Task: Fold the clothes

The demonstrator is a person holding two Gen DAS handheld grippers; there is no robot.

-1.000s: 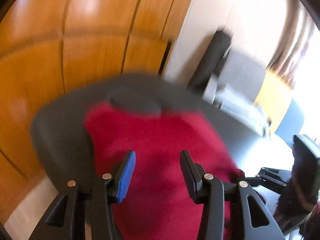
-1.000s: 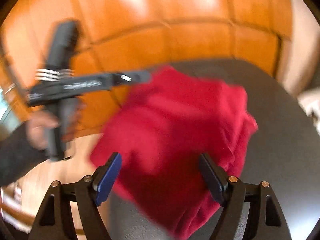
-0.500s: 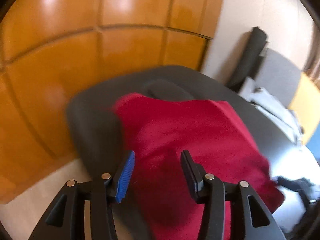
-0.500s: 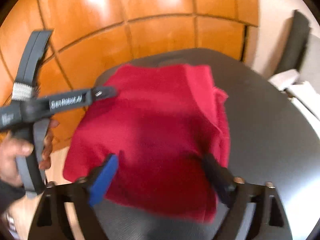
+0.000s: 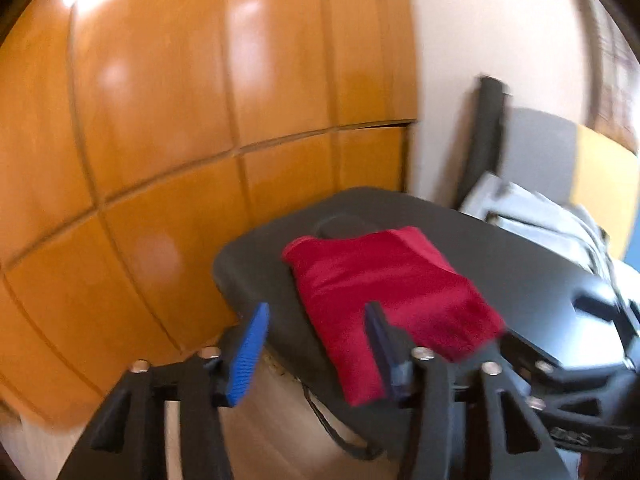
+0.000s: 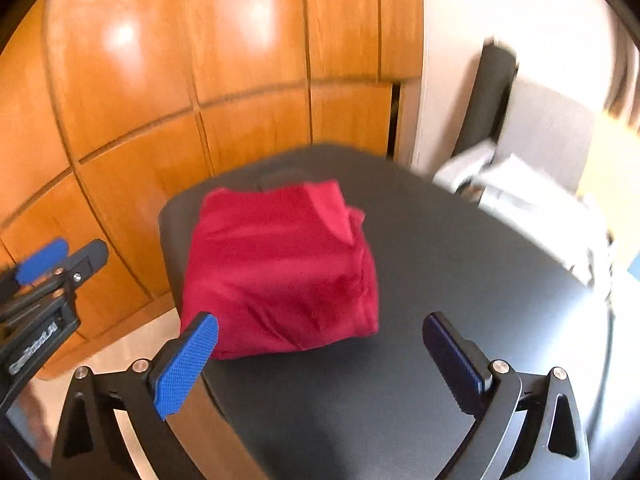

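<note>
Right now I see the folded red garment [image 6: 280,272] lying on the dark padded table [image 6: 440,280], centre of the right wrist view, near the table's far left corner by the wooden panels [image 6: 160,60]. My right gripper [image 6: 320,360] stands spread wide with nothing in it, low in that frame. My left gripper [image 5: 316,344] has just narrowed slightly, jaws apart and empty, with the cloth beyond them. White fabric [image 5: 540,220] lies at the right.
</note>
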